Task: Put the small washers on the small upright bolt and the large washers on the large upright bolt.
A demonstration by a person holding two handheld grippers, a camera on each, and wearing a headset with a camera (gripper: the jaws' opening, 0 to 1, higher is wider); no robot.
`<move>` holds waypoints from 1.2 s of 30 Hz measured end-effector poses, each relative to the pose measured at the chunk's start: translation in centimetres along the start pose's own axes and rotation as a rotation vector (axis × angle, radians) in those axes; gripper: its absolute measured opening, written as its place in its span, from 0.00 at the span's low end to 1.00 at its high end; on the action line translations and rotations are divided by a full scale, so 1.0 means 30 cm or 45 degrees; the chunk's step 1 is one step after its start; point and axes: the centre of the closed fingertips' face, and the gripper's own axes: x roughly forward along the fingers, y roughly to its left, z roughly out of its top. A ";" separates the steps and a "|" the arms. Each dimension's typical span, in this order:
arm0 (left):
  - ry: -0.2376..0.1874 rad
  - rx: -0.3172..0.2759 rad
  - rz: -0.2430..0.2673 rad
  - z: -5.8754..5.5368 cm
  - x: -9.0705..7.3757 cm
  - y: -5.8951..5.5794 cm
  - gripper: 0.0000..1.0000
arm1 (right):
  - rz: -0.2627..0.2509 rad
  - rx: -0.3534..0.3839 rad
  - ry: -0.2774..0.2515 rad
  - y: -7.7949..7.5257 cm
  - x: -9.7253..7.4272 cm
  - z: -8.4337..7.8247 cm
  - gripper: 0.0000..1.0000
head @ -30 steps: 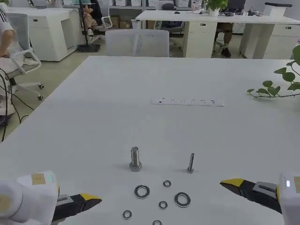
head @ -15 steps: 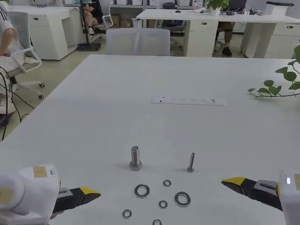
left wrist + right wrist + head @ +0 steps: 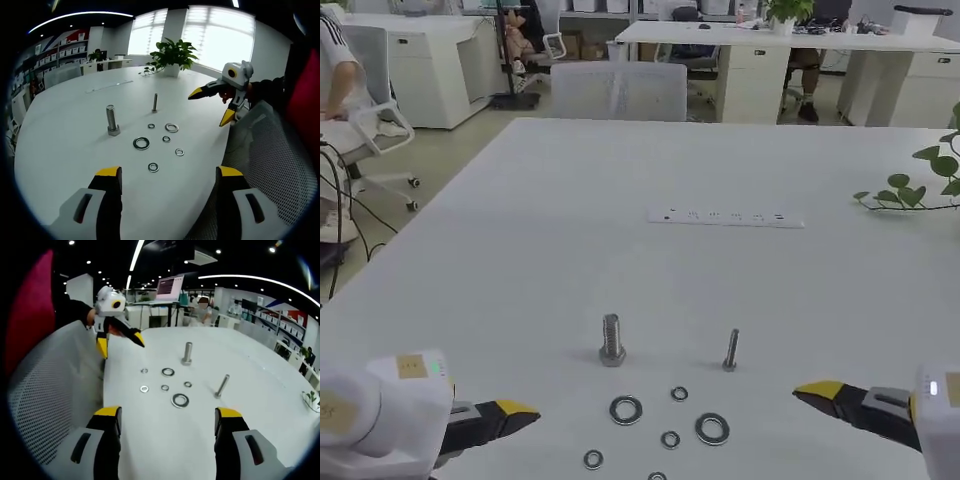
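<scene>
The large upright bolt (image 3: 612,340) and the thin small upright bolt (image 3: 731,350) stand side by side on the white table (image 3: 620,200). In front of them lie two large washers (image 3: 625,409) (image 3: 712,429) and several small washers (image 3: 679,394). My left gripper (image 3: 515,415) is at the near left, open and holding nothing, with the washers (image 3: 141,144) ahead of its jaws (image 3: 169,172). Open and equally bare, my right gripper (image 3: 820,393) is at the near right, facing the bolts (image 3: 187,353) (image 3: 221,386). Each gripper sees the other (image 3: 210,107) (image 3: 121,349) across the washers.
A white power strip (image 3: 725,217) lies mid-table beyond the bolts. Plant tendrils (image 3: 910,190) reach in from the right edge. A mesh chair (image 3: 618,90) stands at the far side, and a seated person (image 3: 335,70) is at the far left.
Both grippers stay almost where they were. The head camera has shifted slightly, and the bolts and washers are unmoved.
</scene>
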 end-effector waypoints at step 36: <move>0.011 0.038 0.005 0.026 0.005 0.001 0.72 | 0.037 -0.060 0.078 -0.007 -0.008 -0.006 0.73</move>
